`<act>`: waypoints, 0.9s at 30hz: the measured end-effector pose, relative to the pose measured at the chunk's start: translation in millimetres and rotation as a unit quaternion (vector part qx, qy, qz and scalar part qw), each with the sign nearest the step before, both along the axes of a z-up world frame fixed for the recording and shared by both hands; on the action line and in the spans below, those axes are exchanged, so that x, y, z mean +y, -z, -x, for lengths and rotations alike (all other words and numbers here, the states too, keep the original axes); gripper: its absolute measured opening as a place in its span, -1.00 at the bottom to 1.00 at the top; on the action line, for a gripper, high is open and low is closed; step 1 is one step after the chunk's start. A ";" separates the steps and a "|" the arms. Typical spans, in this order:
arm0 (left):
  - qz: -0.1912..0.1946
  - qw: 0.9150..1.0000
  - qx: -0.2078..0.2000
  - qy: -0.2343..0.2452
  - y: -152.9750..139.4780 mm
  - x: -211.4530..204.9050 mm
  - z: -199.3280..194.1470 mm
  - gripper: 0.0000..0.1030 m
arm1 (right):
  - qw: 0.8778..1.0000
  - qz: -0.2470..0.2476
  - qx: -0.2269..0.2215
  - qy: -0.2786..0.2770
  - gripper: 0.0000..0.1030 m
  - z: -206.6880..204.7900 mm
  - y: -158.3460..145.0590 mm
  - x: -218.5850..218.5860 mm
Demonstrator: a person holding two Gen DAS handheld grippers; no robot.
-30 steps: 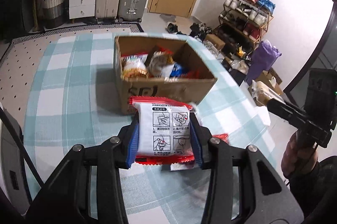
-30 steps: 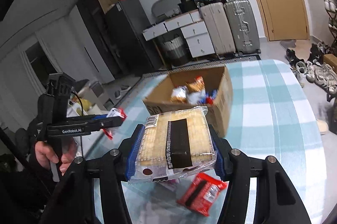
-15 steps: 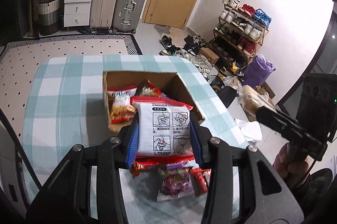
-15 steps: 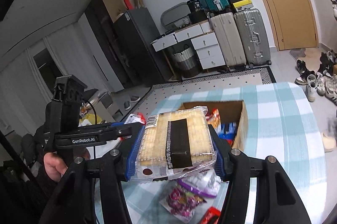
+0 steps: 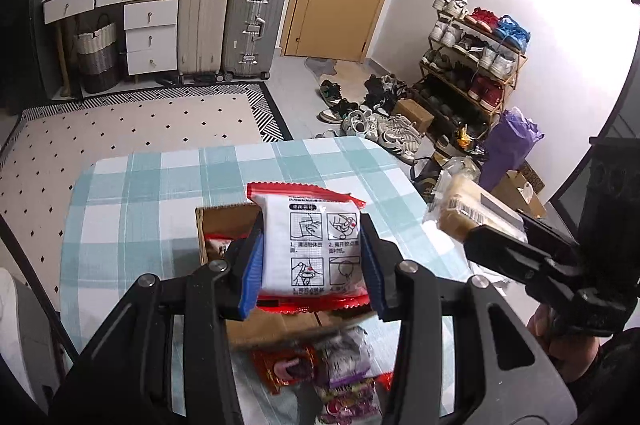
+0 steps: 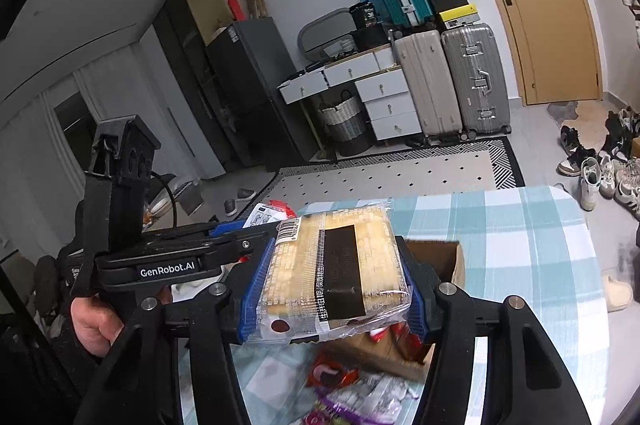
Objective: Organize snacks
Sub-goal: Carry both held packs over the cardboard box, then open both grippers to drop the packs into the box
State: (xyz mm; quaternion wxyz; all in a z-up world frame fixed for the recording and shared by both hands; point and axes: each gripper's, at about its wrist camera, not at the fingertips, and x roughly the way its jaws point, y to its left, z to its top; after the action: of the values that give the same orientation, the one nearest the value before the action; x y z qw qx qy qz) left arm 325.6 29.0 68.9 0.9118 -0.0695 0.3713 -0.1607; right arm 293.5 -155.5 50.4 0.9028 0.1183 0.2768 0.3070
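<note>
- Left tool [image 5: 312, 261]: blue pads clamped on the sides of a white-and-red snack packet [image 5: 314, 245], held above the cardboard box [image 5: 216, 225].
- Right tool [image 6: 334, 285]: jaws gripping a clear-wrapped cracker pack [image 6: 336, 265] over the same box.
- Loose snack packets [image 5: 344, 373] lie on the checked tabletop [image 5: 132, 225] by the box's near side.
</note>
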 end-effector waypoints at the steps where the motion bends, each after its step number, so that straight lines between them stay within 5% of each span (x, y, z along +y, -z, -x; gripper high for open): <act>1: 0.001 1.000 0.003 -0.002 0.9 -0.6 -7.1 -0.24 | 1.000 -0.002 0.004 0.002 0.12 -6.6 0.4 0.7; 27: 0.016 0.993 0.114 0.000 113.0 7.2 -118.8 -0.23 | 0.996 0.046 0.079 0.020 0.21 -117.8 85.5 23.0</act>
State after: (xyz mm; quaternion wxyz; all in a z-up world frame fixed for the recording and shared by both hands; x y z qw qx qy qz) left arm 444.4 36.2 -44.1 0.8623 -0.1024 0.4703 -0.1573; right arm 411.3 -132.5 -35.2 0.8886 0.1063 0.3583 0.2659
